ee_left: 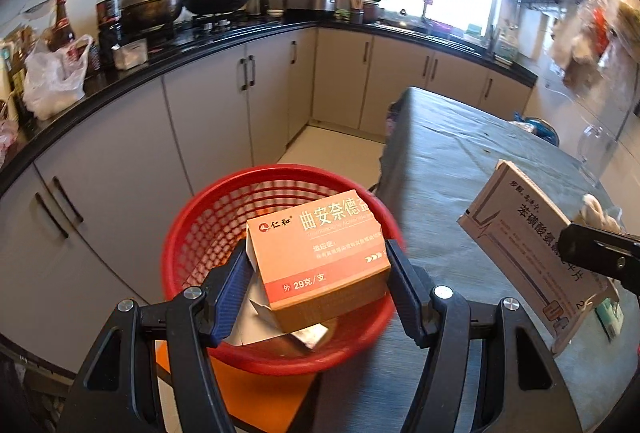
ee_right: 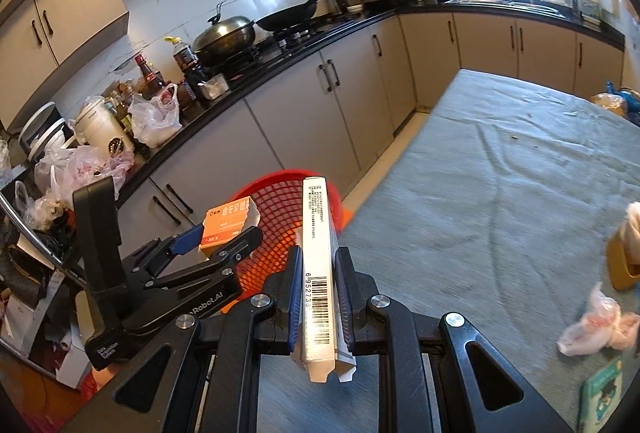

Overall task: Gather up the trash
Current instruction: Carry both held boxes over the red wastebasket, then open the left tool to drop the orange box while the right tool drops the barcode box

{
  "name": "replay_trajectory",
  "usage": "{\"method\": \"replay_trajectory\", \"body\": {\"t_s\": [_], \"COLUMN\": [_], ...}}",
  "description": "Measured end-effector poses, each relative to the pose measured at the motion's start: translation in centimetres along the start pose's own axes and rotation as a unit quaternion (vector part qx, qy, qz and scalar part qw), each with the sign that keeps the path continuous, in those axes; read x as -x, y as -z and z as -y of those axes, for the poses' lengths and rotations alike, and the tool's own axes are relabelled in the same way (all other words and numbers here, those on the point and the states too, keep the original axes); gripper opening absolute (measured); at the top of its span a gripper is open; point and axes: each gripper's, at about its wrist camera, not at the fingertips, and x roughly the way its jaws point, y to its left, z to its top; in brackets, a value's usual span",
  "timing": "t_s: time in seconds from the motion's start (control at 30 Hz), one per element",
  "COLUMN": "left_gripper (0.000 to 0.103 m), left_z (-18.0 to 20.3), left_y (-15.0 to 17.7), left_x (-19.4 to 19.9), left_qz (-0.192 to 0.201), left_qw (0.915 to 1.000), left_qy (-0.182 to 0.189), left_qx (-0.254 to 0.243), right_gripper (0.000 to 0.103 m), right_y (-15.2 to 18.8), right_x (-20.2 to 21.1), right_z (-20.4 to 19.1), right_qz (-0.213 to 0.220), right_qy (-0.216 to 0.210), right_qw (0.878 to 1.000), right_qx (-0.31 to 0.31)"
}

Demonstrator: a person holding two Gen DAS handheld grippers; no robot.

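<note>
My left gripper [ee_left: 316, 265] is shut on an orange medicine box [ee_left: 320, 253] and holds it over the red mesh basket [ee_left: 208, 233], which holds pale scraps at its bottom. It also shows in the right wrist view [ee_right: 224, 237] with the orange box [ee_right: 228, 223]. My right gripper [ee_right: 318, 273] is shut on a thin white medicine box [ee_right: 318, 253], edge up, above the table's left edge near the basket [ee_right: 276, 209]. That white box [ee_left: 528, 245] shows in the left wrist view at right, over the table.
The basket stands on an orange stool [ee_left: 248, 397] beside a table under a grey cloth [ee_right: 500, 173]. Crumpled tissue [ee_right: 596, 325], a yellow object [ee_right: 624, 265] and a green packet [ee_right: 600, 393] lie at the table's right. Cabinets and a cluttered black counter [ee_left: 132, 73] run behind.
</note>
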Motion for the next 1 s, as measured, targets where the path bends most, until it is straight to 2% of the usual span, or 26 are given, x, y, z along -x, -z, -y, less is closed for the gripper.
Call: {"method": "replay_trajectory", "body": {"t_s": [0.2, 0.5, 1.0], "left_gripper": [0.064, 0.064, 0.064], "left_z": [-2.6, -3.8, -4.9], "left_y": [-0.2, -0.3, 0.4], "left_x": [-1.3, -3.4, -5.6], "left_qz": [-0.010, -0.023, -0.043], "left_qw": [0.9997, 0.9994, 0.9987], "left_qy": [-0.014, -0.018, -0.020], "left_qx": [0.017, 0.020, 0.018], "right_gripper": [0.018, 0.018, 0.018], "right_y": [-1.1, -2.3, -3.3], "right_x": [-2.2, -5.2, -10.9], "right_z": [-1.7, -2.9, -2.4], "right_qz": [-0.011, -0.022, -0.047], "right_qy": [-0.017, -0.031, -0.022], "right_qw": [1.000, 0.999, 0.998], "right_qx": [0.002, -0.013, -0.034]}}
